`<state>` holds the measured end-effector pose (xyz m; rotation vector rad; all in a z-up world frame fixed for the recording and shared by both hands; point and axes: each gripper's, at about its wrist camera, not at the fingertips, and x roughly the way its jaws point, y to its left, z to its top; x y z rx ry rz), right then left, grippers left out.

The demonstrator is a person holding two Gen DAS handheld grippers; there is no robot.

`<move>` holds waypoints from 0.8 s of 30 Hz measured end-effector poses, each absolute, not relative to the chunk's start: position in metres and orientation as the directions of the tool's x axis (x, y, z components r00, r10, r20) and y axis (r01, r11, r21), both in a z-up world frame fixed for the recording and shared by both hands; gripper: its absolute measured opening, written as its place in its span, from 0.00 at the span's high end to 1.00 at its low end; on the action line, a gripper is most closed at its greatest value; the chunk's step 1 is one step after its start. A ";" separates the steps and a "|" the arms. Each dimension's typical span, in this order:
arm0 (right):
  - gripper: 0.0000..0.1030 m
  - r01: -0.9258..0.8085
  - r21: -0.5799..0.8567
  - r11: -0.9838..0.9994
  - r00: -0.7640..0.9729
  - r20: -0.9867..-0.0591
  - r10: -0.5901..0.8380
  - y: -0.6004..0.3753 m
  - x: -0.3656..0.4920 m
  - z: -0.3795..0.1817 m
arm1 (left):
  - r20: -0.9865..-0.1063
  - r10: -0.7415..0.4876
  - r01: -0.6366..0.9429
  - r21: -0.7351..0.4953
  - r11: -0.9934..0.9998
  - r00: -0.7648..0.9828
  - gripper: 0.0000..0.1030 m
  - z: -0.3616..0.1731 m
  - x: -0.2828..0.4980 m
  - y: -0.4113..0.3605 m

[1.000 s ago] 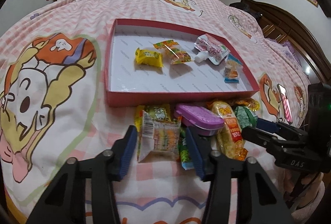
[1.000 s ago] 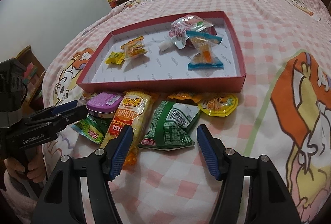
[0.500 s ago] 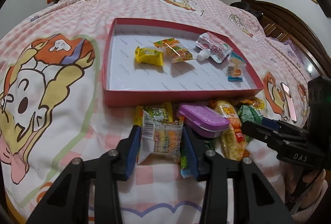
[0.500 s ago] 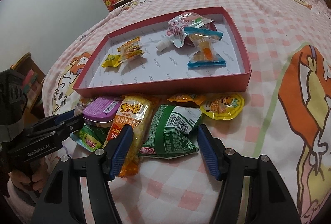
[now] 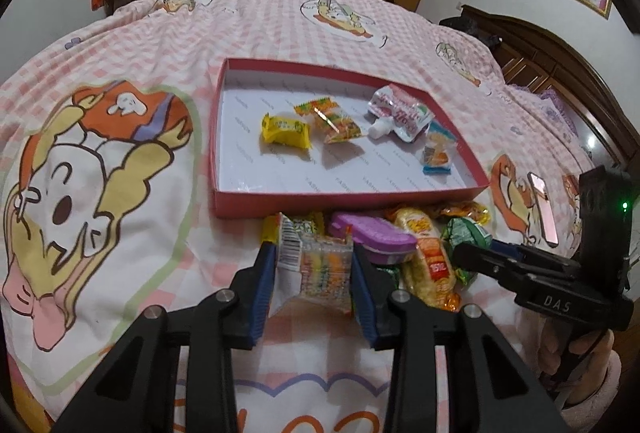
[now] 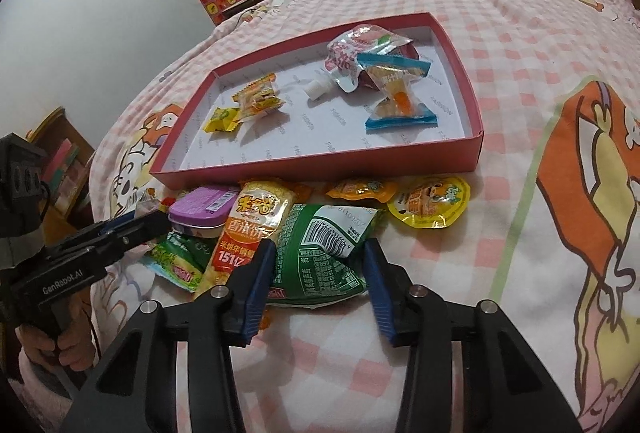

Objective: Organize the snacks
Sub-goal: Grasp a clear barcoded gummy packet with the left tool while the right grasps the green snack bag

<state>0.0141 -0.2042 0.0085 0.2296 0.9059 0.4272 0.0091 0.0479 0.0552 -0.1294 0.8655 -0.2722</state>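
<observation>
One pink checked bedspread [image 5: 120,73], bare all round. One red tray [image 5: 352,199] in the middle, four snacks inside, white floor bare along its near wall. Just before that near wall, one pile of about seven loose snacks, edges overlapping. In the pile: one clear packet [image 5: 316,265] clamped between the left gripper [image 5: 314,269] pads; one green bag [image 6: 320,253] between the right gripper [image 6: 316,265] fingers, spread wide, left finger touching, right finger apart. One purple tin [image 6: 204,207] beside both.

Even indoor light is falling from above, casting soft shadows inside the red tray [image 5: 472,189]; fisheye distortion is bending and darkening the edges.
</observation>
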 end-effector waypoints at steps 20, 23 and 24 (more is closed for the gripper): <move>0.56 -0.325 0.338 0.883 0.563 -0.681 0.468 -0.195 0.009 0.042 | -0.692 -0.274 0.196 -0.193 0.962 0.667 0.63 0.087 0.018 0.047; 0.56 -0.330 0.331 0.884 0.566 -0.680 0.466 -0.195 0.009 0.045 | -0.691 -0.272 0.192 -0.192 0.962 0.670 0.63 0.087 0.019 0.048; 0.56 -0.331 0.329 0.884 0.567 -0.679 0.466 -0.195 0.009 0.046 | -0.691 -0.271 0.191 -0.192 0.963 0.670 0.63 0.088 0.019 0.048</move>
